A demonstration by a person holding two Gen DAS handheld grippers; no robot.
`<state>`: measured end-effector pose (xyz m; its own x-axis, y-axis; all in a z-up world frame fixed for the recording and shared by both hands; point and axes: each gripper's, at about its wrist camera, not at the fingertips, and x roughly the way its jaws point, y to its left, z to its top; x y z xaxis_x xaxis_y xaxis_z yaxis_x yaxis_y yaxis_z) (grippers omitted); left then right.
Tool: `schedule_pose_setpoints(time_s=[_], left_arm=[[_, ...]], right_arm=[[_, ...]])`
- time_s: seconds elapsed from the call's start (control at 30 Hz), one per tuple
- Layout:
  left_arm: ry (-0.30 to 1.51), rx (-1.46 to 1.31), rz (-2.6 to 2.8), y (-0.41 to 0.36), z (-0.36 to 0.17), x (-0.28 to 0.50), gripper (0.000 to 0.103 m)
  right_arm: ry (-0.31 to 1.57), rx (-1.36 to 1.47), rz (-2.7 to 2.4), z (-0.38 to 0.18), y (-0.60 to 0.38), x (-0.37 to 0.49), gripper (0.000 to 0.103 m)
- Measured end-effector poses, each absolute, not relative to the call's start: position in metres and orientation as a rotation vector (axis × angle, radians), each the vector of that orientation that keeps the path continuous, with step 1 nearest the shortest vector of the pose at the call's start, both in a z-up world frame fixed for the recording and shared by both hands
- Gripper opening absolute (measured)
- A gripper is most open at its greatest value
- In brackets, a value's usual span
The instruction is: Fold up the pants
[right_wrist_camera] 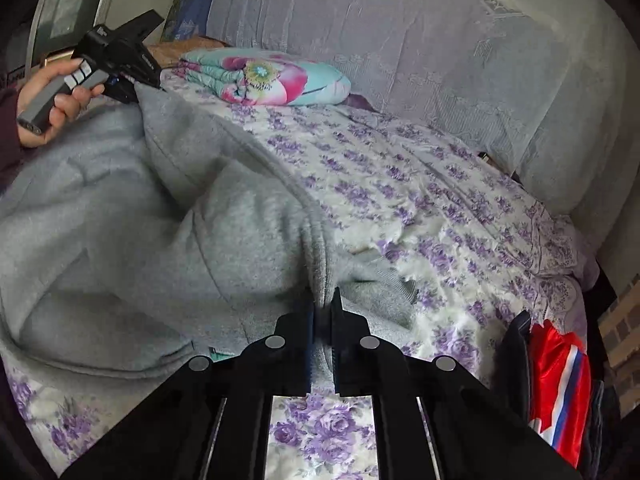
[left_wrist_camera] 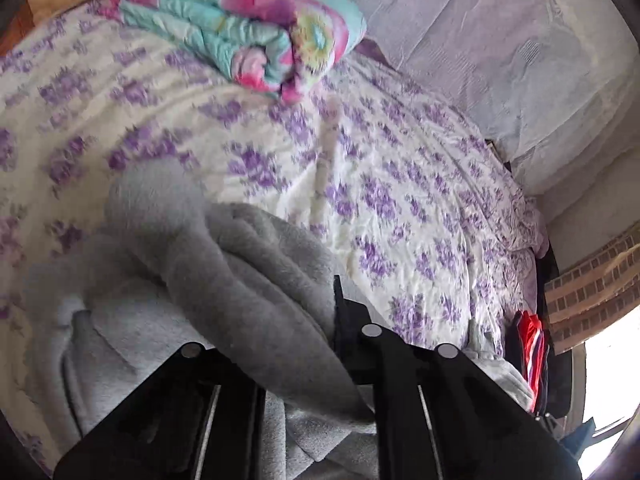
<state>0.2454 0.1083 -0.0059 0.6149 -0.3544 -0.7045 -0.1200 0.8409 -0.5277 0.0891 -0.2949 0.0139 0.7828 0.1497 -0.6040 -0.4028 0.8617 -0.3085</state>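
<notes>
Grey pants point(right_wrist_camera: 168, 216) bunched at the bed's point(right_wrist_camera: 460, 216) near-left edge. Right gripper point(right_wrist_camera: 322, 316): jaws clamped on a fabric ridge. Left gripper point(right_wrist_camera: 132, 80): jaws buried in cloth, apparently clamped on it too. Both lift an edge, probably to carry it over for the fold.

The left gripper point(left_wrist_camera: 320, 312) has its jaws closed on a thick fold of the grey pants point(left_wrist_camera: 224, 280), which bunch over the purple-flowered bedsheet point(left_wrist_camera: 400, 184). A folded colourful quilt point(left_wrist_camera: 240, 28) lies at the bed's far end.
</notes>
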Motion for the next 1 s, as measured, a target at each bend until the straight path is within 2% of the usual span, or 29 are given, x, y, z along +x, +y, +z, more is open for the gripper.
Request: schedule_pose_setpoints(time_s=[0.13,0.27,0.3,0.33,0.37,0.4,0.43,0.47,0.53,0.6,0.63,0.7,0.73,0.8,0.9,0.93,0.97,1.0], left_arm=[[0.756,-0.531,-0.096,0.12,0.047,0.234,0.009],[0.692,-0.55,0.03,0.151,0.081,0.248,0.01],[0.696,-0.566,0.083,0.165,0.082,0.257,0.011],[0.711,-0.576,0.147,0.18,0.077,0.27,0.013],[0.749,-0.572,0.215,0.193,0.067,0.287,0.014],[0.817,-0.56,0.277,0.206,0.05,0.306,0.018],[0.899,-0.558,0.314,0.218,0.029,0.323,0.023],[0.991,-0.573,0.313,0.227,0.006,0.333,0.035],[1.06,-0.61,0.29,0.237,-0.021,0.33,0.04],[1.031,-0.534,0.284,0.232,-0.015,0.319,0.055],[1.014,-0.496,0.27,0.227,-0.009,0.312,0.061],[0.97,-0.458,0.218,0.219,0.006,0.295,0.088],[0.944,-0.441,0.204,0.216,0.015,0.285,0.091],[0.921,-0.41,0.183,0.212,0.025,0.27,0.095],[0.966,-0.435,0.198,0.218,0.016,0.264,0.096],[0.985,-0.446,0.216,0.223,0.01,0.262,0.096],[1.004,-0.456,0.236,0.228,0.004,0.258,0.095],[1.01,-0.481,0.245,0.234,0.001,0.252,0.095]], right_arm=[[0.537,-0.437,0.285,0.064,-0.289,0.112,0.007],[0.545,-0.477,0.238,0.095,-0.257,0.191,0.009],[0.564,-0.466,0.222,0.096,-0.249,0.22,0.022],[0.578,-0.458,0.177,0.093,-0.243,0.25,0.061],[0.571,-0.46,0.103,0.088,-0.239,0.275,0.077],[0.569,-0.456,0.049,0.082,-0.239,0.293,0.082],[0.599,-0.417,0.03,0.077,-0.244,0.307,0.081],[0.634,-0.343,0.027,0.074,-0.256,0.313,0.081],[0.681,-0.176,0.036,0.066,-0.287,0.309,0.082],[0.749,-0.105,-0.02,0.045,-0.319,0.292,0.085],[0.785,-0.078,-0.066,0.031,-0.334,0.282,0.09],[0.838,0.005,-0.129,0.0,-0.365,0.261,0.095],[0.864,0.051,-0.142,-0.017,-0.377,0.253,0.096],[0.931,0.186,-0.107,-0.053,-0.395,0.248,0.096],[0.98,0.43,-0.002,-0.094,-0.404,0.254,0.093],[0.962,0.427,0.007,-0.098,-0.399,0.256,0.076],[0.932,0.39,0.025,-0.094,-0.392,0.257,0.05],[0.922,0.341,0.013,-0.085,-0.387,0.257,0.009]])
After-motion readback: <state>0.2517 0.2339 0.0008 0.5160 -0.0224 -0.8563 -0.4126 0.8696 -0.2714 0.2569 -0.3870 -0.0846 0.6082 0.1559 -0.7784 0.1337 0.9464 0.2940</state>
